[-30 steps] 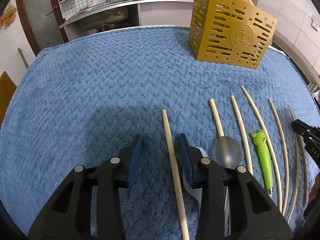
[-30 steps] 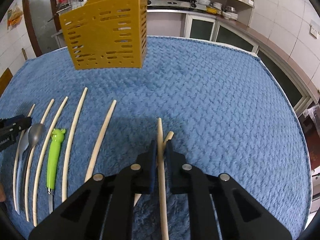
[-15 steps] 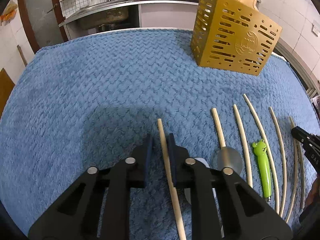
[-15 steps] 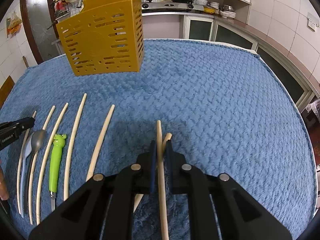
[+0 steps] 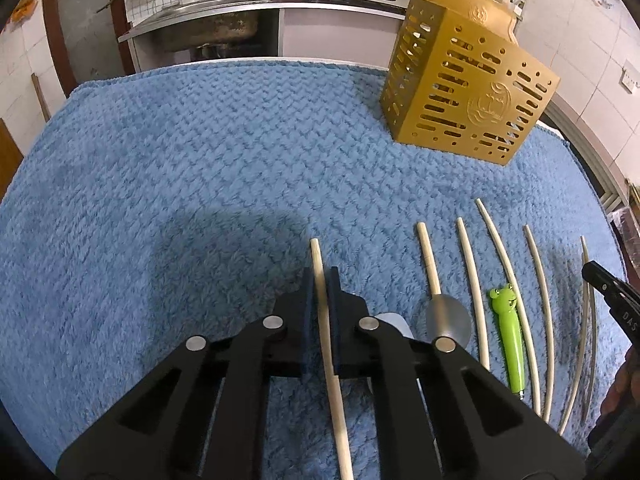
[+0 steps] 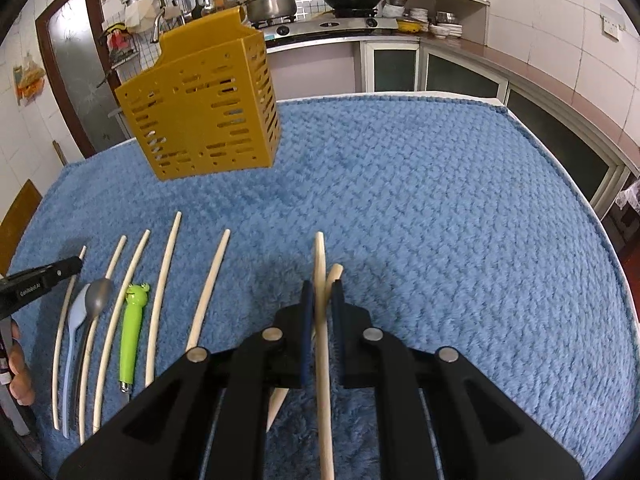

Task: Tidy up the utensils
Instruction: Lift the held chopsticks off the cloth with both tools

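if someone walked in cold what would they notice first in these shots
The gold slotted utensil holder standing at the far side of the blue towel draws the eye first. Next come the two grippers: the left gripper is shut on a pale chopstick, and the right gripper is shut on another chopstick. Between them lies a row of chopsticks with a bright green frog-handled utensil and two spoons.

Beside the green frog-headed plastic handle (image 5: 510,340), the round grey metal spoon bowl (image 5: 447,321) is partly covered by the black left gripper (image 5: 321,292), and what the handle carries is too small to tell.
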`<state>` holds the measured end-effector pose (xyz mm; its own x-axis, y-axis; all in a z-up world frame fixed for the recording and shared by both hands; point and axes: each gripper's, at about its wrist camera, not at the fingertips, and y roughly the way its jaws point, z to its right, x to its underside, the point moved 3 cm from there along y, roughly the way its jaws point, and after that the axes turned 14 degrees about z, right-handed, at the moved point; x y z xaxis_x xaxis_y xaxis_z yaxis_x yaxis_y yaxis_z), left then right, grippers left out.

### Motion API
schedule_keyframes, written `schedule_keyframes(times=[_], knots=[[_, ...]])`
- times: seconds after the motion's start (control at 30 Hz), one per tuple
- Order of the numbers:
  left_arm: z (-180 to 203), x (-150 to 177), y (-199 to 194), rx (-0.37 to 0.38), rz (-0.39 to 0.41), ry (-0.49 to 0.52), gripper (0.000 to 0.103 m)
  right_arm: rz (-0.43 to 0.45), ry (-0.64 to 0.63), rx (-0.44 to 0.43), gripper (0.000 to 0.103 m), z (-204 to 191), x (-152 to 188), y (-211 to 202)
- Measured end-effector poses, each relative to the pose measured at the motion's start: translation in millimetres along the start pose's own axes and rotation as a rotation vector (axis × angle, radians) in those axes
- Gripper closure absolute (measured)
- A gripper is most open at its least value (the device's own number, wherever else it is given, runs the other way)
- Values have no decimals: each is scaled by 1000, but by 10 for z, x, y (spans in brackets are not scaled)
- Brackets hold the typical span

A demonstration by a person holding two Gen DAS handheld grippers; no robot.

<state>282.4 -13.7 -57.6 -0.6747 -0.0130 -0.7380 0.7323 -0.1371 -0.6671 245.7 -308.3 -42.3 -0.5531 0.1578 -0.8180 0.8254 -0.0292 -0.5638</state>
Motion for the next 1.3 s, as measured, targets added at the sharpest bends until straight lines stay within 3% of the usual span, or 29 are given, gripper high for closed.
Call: schedule_keyframes(times=[0.9, 1.07, 1.2, 1.3], knots=[[78, -41, -260, 31, 50, 25, 98, -85, -3, 29, 93, 168, 146, 76], [78, -44, -245, 38, 34, 16, 98, -125, 16, 25, 90, 157, 111, 160], [62, -29, -237, 40, 22, 12, 98, -181, 73, -9, 93, 242, 61, 213], [28, -35, -269, 42, 22, 6, 98, -176, 92, -7, 93, 282, 14, 157]])
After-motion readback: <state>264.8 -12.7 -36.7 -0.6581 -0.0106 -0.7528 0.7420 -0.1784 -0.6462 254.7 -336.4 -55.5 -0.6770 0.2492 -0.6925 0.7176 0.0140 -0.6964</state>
